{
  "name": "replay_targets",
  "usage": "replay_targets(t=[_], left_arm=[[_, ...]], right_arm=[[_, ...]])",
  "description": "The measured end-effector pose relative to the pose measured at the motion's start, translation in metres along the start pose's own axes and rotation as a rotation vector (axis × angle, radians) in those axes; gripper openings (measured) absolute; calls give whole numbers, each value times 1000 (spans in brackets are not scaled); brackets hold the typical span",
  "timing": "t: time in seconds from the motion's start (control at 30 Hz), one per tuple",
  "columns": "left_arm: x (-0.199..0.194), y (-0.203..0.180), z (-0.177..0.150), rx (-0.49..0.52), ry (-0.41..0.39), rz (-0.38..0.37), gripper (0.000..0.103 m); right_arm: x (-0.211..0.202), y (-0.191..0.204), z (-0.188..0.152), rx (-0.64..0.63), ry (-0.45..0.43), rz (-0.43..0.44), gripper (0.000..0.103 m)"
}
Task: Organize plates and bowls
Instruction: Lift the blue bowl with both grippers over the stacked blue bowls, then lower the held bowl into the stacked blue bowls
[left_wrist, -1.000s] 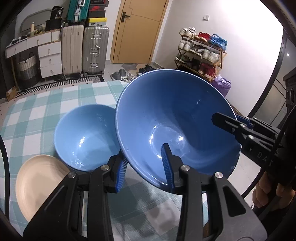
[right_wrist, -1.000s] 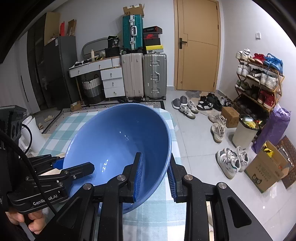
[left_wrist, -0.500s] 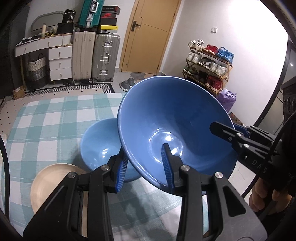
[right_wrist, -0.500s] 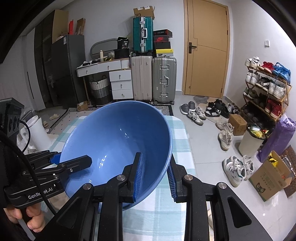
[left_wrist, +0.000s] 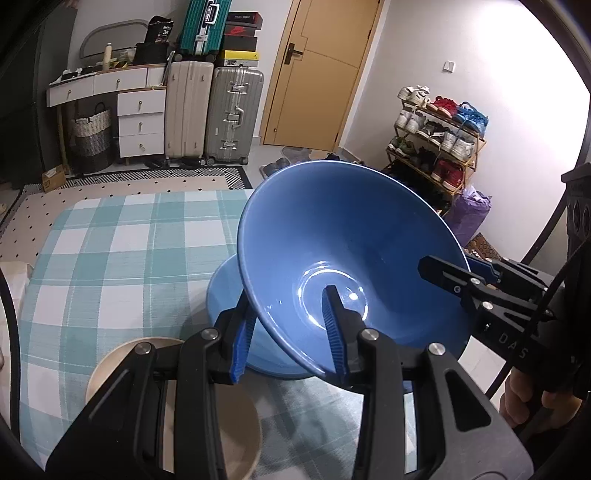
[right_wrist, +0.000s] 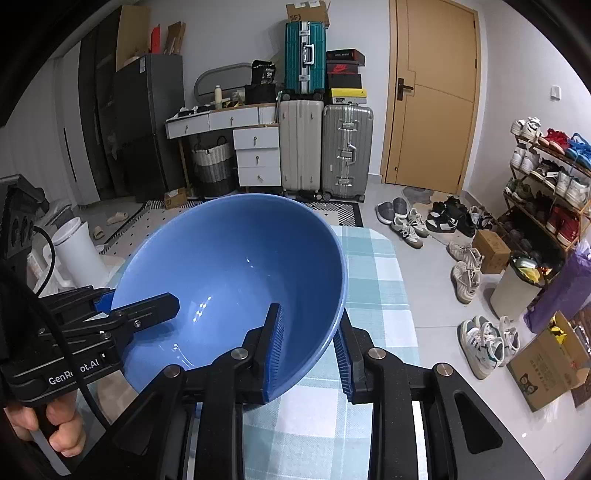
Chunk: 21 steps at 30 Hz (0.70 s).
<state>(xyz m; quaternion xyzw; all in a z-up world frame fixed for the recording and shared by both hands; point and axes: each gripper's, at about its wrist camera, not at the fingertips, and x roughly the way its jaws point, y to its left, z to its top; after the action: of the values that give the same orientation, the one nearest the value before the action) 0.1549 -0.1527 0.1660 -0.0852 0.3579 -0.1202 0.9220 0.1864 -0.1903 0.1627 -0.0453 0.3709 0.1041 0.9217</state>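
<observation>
Large blue bowl (left_wrist: 354, 258): tilted, held above the smaller blue bowl (left_wrist: 229, 295) on the checked worktop (left_wrist: 122, 258).
Your left claw (left_wrist: 288, 332): pinching its near rim.
Your right claw (right_wrist: 306, 347): pinching its right rim.
Beige plate (left_wrist: 110, 365): near worktop edge.

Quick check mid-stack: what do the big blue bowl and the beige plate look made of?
Big blue bowl: probably glazed ceramic, though glossy melamine is possible; sharp light glints sit on its smooth inner base. Beige plate: matte with no glare, perhaps unglazed-look ceramic or plastic; hard to tell, since the left gripper hides much of it.
</observation>
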Motion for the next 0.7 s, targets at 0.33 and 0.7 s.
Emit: replay_targets(t=[0.33, 0.7], left_arm=[[49, 26, 1, -5, 36, 50, 33], [98, 50, -7, 1, 73, 86, 33]], right_arm=[[39, 12, 1, -21, 31, 5, 29], [79, 12, -9, -19, 66, 14, 30]])
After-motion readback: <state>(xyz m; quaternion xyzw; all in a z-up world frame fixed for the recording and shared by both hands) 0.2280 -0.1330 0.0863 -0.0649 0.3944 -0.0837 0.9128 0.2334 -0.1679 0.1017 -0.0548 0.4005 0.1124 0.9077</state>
